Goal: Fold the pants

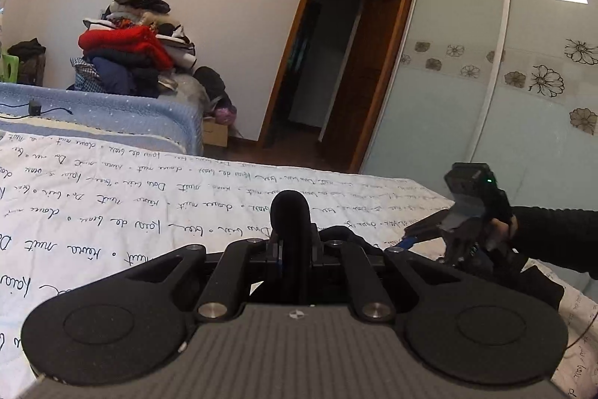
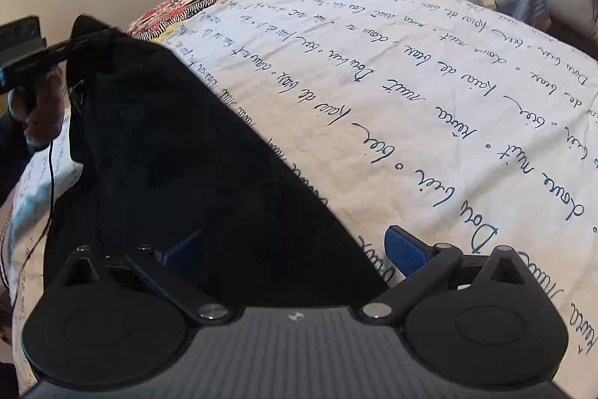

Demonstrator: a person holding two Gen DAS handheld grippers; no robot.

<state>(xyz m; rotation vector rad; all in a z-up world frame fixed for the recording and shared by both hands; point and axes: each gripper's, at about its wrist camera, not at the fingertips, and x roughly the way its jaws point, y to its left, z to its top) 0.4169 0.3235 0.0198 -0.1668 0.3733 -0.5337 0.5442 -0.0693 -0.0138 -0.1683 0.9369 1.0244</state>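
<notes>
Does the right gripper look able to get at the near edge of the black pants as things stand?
Probably yes. The right gripper is open, its blue pads astride the pants edge on the bedsheet; nothing lies between.

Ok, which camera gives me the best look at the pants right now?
The right wrist view. There the black pants spread across the printed bedsheet, with one end lifted by the left tool. The left wrist view shows only a small dark fold pinched between that tool's shut fingers, plus a scrap beneath the right tool.
</notes>
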